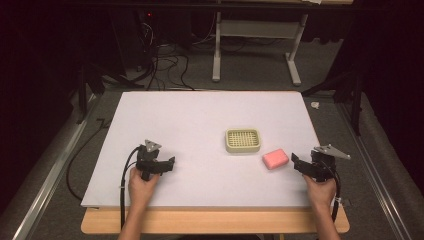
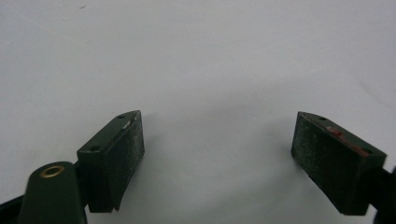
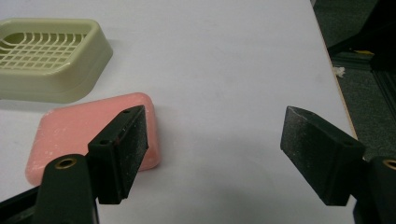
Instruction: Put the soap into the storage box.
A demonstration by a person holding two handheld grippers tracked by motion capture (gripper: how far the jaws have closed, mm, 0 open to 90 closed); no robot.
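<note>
My right tongs (image 1: pixel 300 164) released beside pink soap (image 1: pixel 275 159), near surface's right edge. Risk: off-centre pinch squirts slick bar overboard. Left tongs (image 1: pixel 167 165) released, idle.

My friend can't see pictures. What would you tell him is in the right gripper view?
A pink bar of soap lies flat on a white table, partly behind the left jaw of the open right gripper. A pale green soap dish with a grid bottom sits just beyond the soap, empty.
</note>
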